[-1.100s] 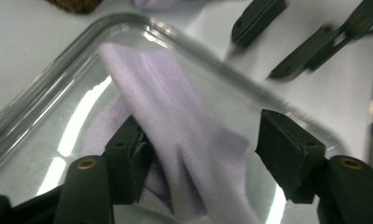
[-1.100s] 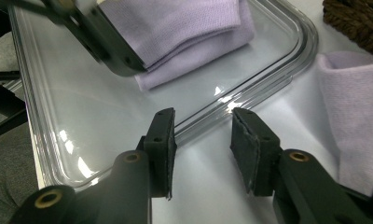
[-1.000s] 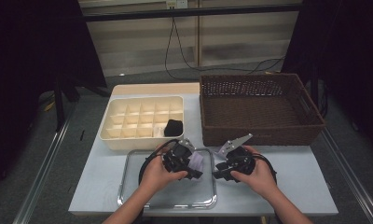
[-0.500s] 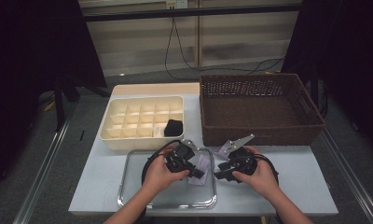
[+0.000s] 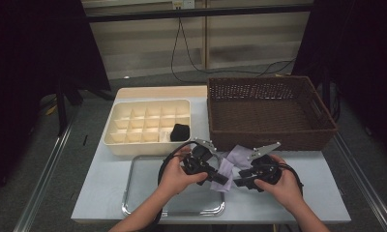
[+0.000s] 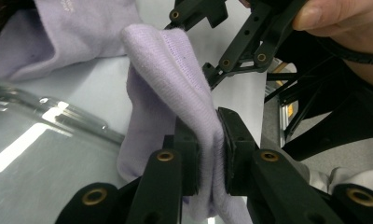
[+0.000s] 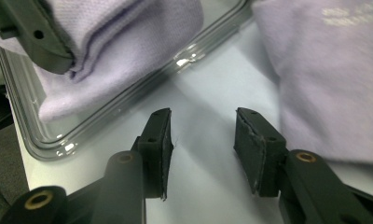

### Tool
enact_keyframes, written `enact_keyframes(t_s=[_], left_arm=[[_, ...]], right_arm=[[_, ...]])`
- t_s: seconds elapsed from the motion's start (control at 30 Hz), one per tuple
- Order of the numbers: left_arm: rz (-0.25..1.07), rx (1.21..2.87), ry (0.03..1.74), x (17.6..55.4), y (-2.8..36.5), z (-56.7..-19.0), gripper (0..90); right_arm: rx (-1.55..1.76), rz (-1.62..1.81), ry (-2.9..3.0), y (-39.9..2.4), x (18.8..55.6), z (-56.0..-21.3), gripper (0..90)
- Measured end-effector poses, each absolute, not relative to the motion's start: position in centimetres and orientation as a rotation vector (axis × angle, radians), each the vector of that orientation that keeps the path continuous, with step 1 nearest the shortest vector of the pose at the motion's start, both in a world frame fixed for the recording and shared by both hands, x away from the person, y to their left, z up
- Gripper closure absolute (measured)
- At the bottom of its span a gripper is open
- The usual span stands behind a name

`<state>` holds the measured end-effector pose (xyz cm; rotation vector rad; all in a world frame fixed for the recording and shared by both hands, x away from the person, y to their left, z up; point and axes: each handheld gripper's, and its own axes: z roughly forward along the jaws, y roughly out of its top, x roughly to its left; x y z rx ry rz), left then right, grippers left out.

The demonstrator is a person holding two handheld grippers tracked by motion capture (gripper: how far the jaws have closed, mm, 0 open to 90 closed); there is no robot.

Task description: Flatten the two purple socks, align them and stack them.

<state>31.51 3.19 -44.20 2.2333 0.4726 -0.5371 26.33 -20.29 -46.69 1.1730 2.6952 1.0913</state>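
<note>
step: I'm folding the sock (image 6: 175,93) over the tray (image 5: 133,193) edge | left gripper (image 6: 208,154) has just closed, pinching sock | right gripper (image 7: 201,140) spread, empty, just beside | next: I judge right must take the loose end

The tightest spot is at lower centre of the high view, where the left gripper (image 5: 219,178) and the right gripper (image 5: 241,182) face each other with only the lilac sock (image 5: 229,166) between them. In the right gripper view, its jaws stand apart over bare table (image 7: 198,177), nothing between the pads. Directly above, the wicker basket (image 5: 271,137) walls off the upper right, and the cream divider box (image 5: 148,145) (one black item (image 5: 180,132) inside) blocks the upper left. The metal tray (image 5: 148,166) has a low rim at lower left. Open tabletop remains at far lower right.
</note>
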Motion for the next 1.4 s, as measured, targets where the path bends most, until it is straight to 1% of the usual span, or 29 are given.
enact_keyframes(t_s=[0.03, 0.1, 0.17, 0.23, 0.27, 0.33, 0.4, 0.47, 0.5, 0.57, 0.63, 0.73, 0.77, 0.8, 0.83, 1.0, 1.17, 1.2, 1.23, 1.3, 1.4], left_arm=[[-0.538, 2.246, 0.494, 31.8, 3.3, -44.5, 78.7], [-0.499, 2.275, 0.541, 32.1, 3.6, -45.1, 78.0], [-0.501, 2.282, 0.578, 32.5, 4.2, -45.6, 76.5], [-0.456, 2.304, 0.594, 32.8, 4.7, -45.8, 75.1], [-0.452, 2.295, 0.629, 32.8, 4.9, -45.9, 75.0], [-0.447, 2.321, 0.622, 33.0, 5.4, -46.0, 72.1], [-0.412, 2.344, 0.616, 33.1, 5.5, -46.1, 69.1], [-0.441, 2.315, 0.634, 32.8, 5.4, -45.9, 69.8], [-0.426, 2.343, 0.592, 32.9, 5.4, -45.7, 71.0], [-0.431, 2.31, 0.609, 32.7, 5.1, -45.4, 72.3], [-0.429, 2.321, 0.603, 32.6, 4.7, -44.9, 76.6], [-0.449, 2.305, 0.598, 32.3, 4.2, -44.2, 79.5], [-0.45, 2.326, 0.553, 32.5, 4.1, -43.9, 79.9], [-0.464, 2.295, 0.583, 32.3, 3.9, -43.6, 80.2], [-0.487, 2.263, 0.574, 32.3, 3.7, -43.4, 80.3], [-0.51, 2.219, 0.55, 32.5, 2.9, -42.4, 80.3], [-0.512, 2.213, 0.578, 32.9, 3.5, -42.7, 80.2], [-0.529, 2.206, 0.573, 33.0, 3.5, -42.8, 80.3], [-0.531, 2.215, 0.554, 33.1, 3.4, -42.7, 80.3], [-0.54, 2.197, 0.569, 33.0, 3.2, -42.5, 80.2], [-0.545, 2.197, 0.527, 33.0, 2.1, -41.9, 80.2]], right_arm=[[1.185, 1.097, 2.687, -20.4, 26.2, -46.7, 56.7], [1.195, 1.101, 2.676, -20.7, 26.1, -46.7, 56.5], [1.203, 1.101, 2.671, -20.8, 26.0, -46.6, 56.5], [1.198, 1.101, 2.67, -20.7, 26.1, -46.6, 56.4], [1.189, 1.109, 2.672, -20.6, 26.1, -46.6, 56.4], [1.184, 1.115, 2.673, -20.3, 26.3, -46.6, 56.0], [1.164, 1.113, 2.688, -20.0, 26.4, -46.6, 55.1], [1.152, 1.114, 2.693, -19.7, 26.5, -46.5, 54.8], [1.147, 1.105, 2.694, -19.6, 26.5, -46.5, 54.6], [1.143, 1.113, 2.693, -19.6, 26.5, -46.4, 54.5], [1.149, 1.11, 2.681, -19.7, 26.5, -46.3, 54.5], [1.167, 1.105, 2.673, -20.0, 26.4, -46.3, 54.5], [1.169, 1.112, 2.672, -20.1, 26.4, -46.3, 54.5], [1.176, 1.111, 2.667, -20.2, 26.4, -46.2, 54.5], [1.18, 1.113, 2.66, -20.3, 26.3, -46.2, 54.5], [1.201, 1.119, 2.636, -21.0, 26.2, -46.0, 54.3], [1.219, 1.113, 2.63, -21.5, 25.9, -46.1, 54.3], [1.22, 1.11, 2.63, -21.6, 25.8, -46.0, 54.2], [1.219, 1.117, 2.626, -21.6, 25.8, -46.1, 54.2], [1.226, 1.115, 2.623, -21.6, 25.8, -46.0, 54.2], [1.238, 1.113, 2.61, -21.9, 25.6, -45.9, 54.1]])
